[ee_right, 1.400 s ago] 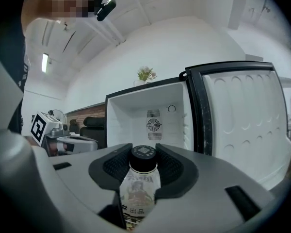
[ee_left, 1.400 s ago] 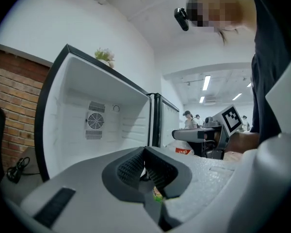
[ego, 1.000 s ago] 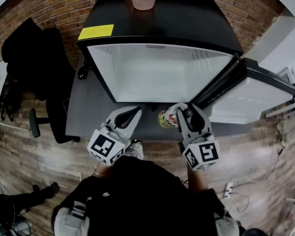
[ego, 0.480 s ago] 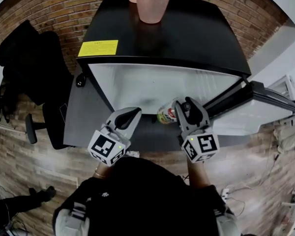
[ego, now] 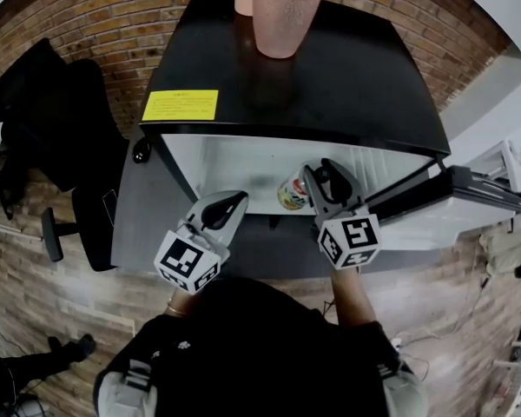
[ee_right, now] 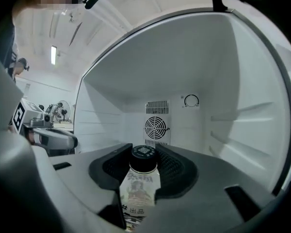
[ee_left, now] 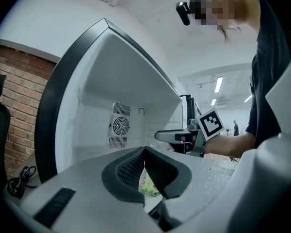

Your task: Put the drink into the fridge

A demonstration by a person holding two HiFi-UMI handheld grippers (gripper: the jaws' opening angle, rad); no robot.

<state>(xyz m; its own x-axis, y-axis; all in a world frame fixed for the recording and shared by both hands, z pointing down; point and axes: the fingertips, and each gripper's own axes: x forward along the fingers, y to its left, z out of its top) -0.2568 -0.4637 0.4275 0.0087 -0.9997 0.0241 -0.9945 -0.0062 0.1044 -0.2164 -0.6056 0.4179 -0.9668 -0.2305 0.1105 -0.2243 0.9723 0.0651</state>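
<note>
The drink, a small bottle with a black cap and a printed label, is clamped in my right gripper at the mouth of the open fridge. In the right gripper view the bottle stands upright between the dark pads, and my right gripper faces the white fridge interior with its fan grille. My left gripper hangs lower left of the opening, jaws shut and nothing held. In the left gripper view my left gripper points into the fridge, and the right gripper shows beyond it.
The fridge door stands swung out to the right. Two pink cups rest on the black fridge top, which carries a yellow label. A black office chair stands to the left by the brick wall.
My right gripper has carried the drink up and forward, from in front of the fridge to its opening. The left gripper has stayed where it was.
</note>
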